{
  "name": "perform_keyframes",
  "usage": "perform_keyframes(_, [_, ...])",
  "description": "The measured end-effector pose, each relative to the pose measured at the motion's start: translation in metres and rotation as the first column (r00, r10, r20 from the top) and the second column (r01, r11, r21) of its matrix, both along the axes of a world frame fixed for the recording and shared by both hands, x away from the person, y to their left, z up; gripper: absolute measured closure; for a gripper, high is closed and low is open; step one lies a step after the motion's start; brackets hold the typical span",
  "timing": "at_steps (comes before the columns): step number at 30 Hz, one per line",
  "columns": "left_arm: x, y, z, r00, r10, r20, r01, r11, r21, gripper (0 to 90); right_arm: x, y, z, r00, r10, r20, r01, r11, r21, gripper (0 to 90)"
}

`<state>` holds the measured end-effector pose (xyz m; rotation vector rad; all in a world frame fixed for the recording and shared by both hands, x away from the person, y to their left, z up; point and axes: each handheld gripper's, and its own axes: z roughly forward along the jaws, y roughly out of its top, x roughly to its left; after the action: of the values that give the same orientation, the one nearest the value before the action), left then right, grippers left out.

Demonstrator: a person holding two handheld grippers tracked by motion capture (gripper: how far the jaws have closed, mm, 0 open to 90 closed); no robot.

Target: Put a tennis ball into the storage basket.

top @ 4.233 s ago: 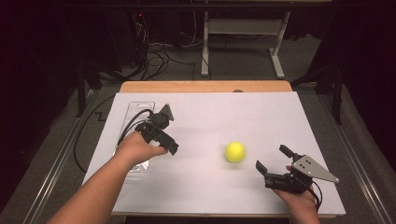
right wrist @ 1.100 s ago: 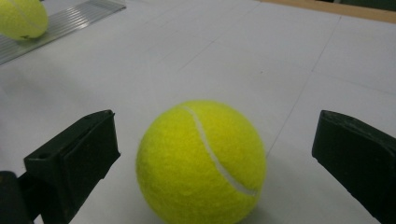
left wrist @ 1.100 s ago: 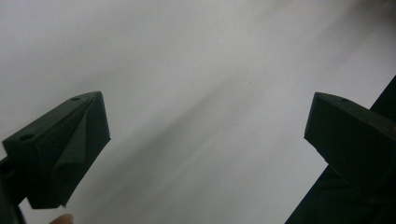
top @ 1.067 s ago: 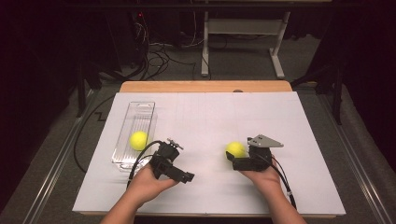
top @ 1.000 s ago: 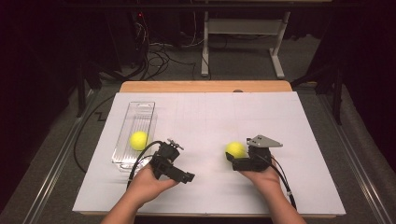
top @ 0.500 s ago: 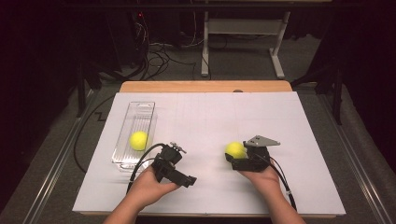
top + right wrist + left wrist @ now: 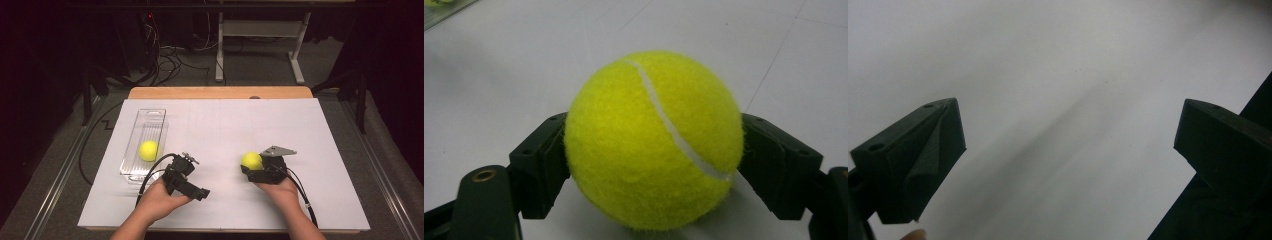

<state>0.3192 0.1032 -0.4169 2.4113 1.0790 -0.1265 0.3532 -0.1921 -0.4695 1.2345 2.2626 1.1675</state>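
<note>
A yellow tennis ball [image 7: 251, 160] rests on the white table [image 7: 225, 125] right of centre. My right gripper [image 7: 252, 168] has just been closing its jaws around it. In the right gripper view both black pads press the sides of the ball [image 7: 654, 135], so the right gripper [image 7: 654, 155] is shut on it. A second tennis ball [image 7: 148, 150] lies in a clear plastic tray [image 7: 151, 116] at the left. My left gripper [image 7: 192, 189] hovers near the table's front, right of the tray. Its jaws stand wide open in the left gripper view [image 7: 1068, 150], with bare white surface between them.
The table's wooden far edge [image 7: 220, 92] borders a dark floor with cables and a desk frame [image 7: 260, 30]. Black cables trail from both grippers toward the front edge. Metal rails run along both sides of the table.
About four seconds ago the left hand was at the tray and the right gripper stood far right of the ball. Over the last second the right jaws closed onto the ball; both hands stayed put.
</note>
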Motion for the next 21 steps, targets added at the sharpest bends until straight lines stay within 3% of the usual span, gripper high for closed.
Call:
perform_keyframes(4, [0.0003,0.0006,0.0001,1.0000,0.001,0.000,-0.001,1.0000,0.000,1.0,0.0000,0.0006,-0.0004,0.9999,0.013,0.000,-0.013,1.000,0.007,25.4])
perform_keyframes(21, [0.0002,0.0007,-0.0003,1.0000,0.003,0.004,-0.003,1.0000,0.005,1.0,-0.0012,-0.0010,0.0022,1.0000,0.005,0.006,-0.006,1.000,0.018,26.9])
